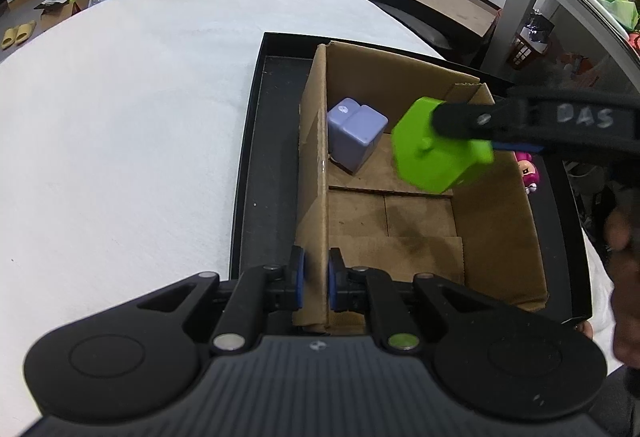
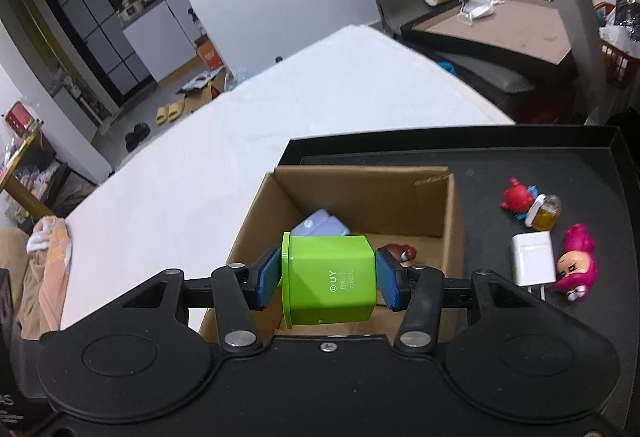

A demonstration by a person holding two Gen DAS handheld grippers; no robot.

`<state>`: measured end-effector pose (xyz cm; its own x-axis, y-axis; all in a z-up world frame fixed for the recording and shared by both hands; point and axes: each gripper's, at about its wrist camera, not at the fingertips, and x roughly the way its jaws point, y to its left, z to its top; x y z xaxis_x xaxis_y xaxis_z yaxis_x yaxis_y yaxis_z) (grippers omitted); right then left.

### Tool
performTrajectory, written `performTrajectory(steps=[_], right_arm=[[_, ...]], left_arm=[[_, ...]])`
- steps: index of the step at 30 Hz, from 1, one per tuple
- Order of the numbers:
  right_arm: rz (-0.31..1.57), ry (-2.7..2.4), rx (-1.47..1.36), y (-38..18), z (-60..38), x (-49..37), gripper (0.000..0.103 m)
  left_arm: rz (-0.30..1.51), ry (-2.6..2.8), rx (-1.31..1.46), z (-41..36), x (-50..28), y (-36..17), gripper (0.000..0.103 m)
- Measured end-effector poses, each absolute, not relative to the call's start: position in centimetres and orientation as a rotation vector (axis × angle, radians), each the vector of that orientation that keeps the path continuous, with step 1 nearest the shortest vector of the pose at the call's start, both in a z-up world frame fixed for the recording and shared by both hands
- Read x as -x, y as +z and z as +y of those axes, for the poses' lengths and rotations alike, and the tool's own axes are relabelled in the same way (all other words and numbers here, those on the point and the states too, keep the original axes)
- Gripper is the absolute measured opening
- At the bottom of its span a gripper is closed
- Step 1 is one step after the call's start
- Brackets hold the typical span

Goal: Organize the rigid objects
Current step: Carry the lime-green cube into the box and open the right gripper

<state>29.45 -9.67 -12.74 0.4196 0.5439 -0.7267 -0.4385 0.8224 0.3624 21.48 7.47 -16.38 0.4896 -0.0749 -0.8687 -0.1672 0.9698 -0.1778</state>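
A cardboard box [image 1: 500,233] stands in a black tray [image 1: 264,165]. My left gripper [image 1: 316,281] is shut on the box's near left wall. My right gripper [image 2: 328,279] is shut on a green hexagonal container [image 2: 330,279] and holds it above the open box [image 2: 260,213]; the container also shows in the left wrist view [image 1: 432,161]. A lilac block [image 1: 354,133] lies in the box's far left corner, also seen in the right wrist view [image 2: 320,223]. A small brown and red item [image 2: 400,251] lies in the box.
On the tray [image 2: 500,153] right of the box lie a red crab toy [image 2: 516,197], a small yellow bottle [image 2: 546,215], a white charger [image 2: 532,263] and a pink doll [image 2: 576,263]. The tray sits on a white table [image 1: 120,117].
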Motion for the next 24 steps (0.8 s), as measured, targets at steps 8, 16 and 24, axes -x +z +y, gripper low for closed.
performTrajectory(steps=[8, 16, 24], right_arm=[[1.015, 0.587, -0.104, -14.3, -8.1, -29.4, 0.049], [1.088, 0.638, -0.156, -15.7, -7.4, -29.6, 0.052], [1.078, 0.650, -0.170, -14.5, -8.4, -29.2, 0.052]], left_arm=[[1.062, 0.048, 0.265, 7.7, -21.6, -16.5, 0.011], [1.064, 0.046, 0.272, 7.8, -21.7, -16.4, 0.011], [1.062, 0.055, 0.256, 7.4, -21.6, -16.4, 0.011]])
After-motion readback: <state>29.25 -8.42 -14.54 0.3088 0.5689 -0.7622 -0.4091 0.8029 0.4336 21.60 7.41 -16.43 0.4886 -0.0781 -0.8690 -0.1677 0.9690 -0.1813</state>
